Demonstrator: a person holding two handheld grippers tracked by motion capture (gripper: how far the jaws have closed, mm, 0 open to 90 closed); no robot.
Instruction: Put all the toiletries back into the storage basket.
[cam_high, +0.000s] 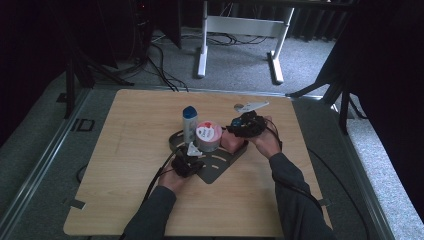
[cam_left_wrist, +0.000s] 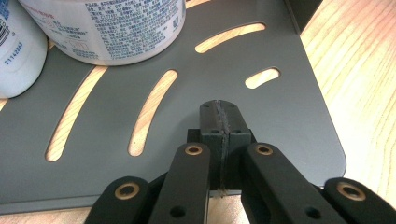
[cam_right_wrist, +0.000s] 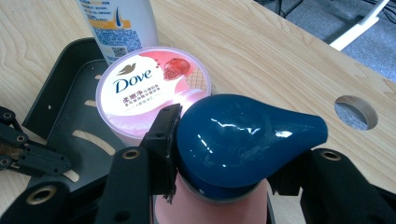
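High view: a wooden table (cam_high: 125, 165) carries a dark grey slotted tray (cam_high: 217, 167) near its centre. A white bottle with a blue cap (cam_high: 189, 124) stands upright at the rear of the tray, and a round Dove tub (cam_high: 208, 136) stands just beside it on the bottle's right.

Right gripper (cam_high: 239, 131): positioned at the right side of the tray, just beside the tub. The right gripper view shows its jaws clamped on the teardrop-shaped dark blue cap (cam_right_wrist: 243, 140) of a pink bottle (cam_right_wrist: 210, 205). The left pad presses against the side of the cap; the right jaw is partly hidden behind the cap. The pink bottle stands upright, close against the tub. Whether its base rests on the tray cannot be determined. The pink bottle's body (cam_high: 231, 142) is also visible in the high view, below the gripper.

Left gripper (cam_high: 191, 154): positioned over the front part of the tray. The left gripper view shows both pads pressed fully together with nothing between them (cam_left_wrist: 219, 122), held low above the grey tray surface (cam_left_wrist: 289, 107). The tub and the white bottle stand beyond the jaws at upper left.

A white desk frame (cam_high: 240, 35) stands on the floor beyond the table.
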